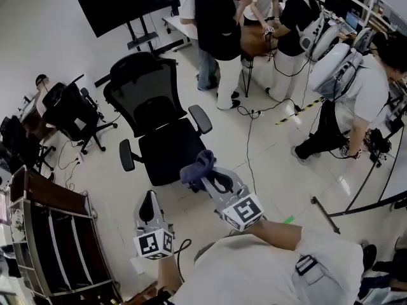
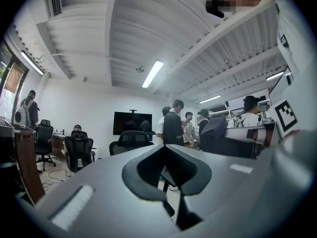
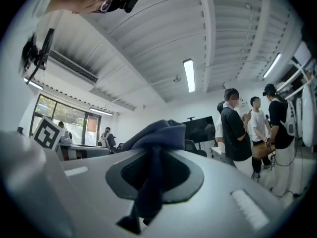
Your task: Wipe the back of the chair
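The black mesh office chair (image 1: 154, 121) stands in front of me, seat toward me, its back (image 1: 141, 81) on the far side. My right gripper (image 1: 202, 172) is shut on a dark blue cloth (image 1: 196, 166) and hovers just off the seat's near right corner. In the right gripper view the cloth (image 3: 154, 135) bunches up over the closed jaws of that gripper (image 3: 155, 151). My left gripper (image 1: 148, 203) hangs lower left of the seat, shut with nothing in it. In the left gripper view its jaws meet at the gripper's tip (image 2: 166, 148), with the chair (image 2: 130, 139) beyond.
Several people (image 1: 216, 24) stand around a table at the back right, one with a backpack (image 1: 346, 81) nearer. A TV on a stand (image 1: 127, 2) is at the back. Other black chairs (image 1: 73, 113) and a wooden shelf unit (image 1: 51, 246) are at the left. Cables (image 1: 254, 116) cross the floor.
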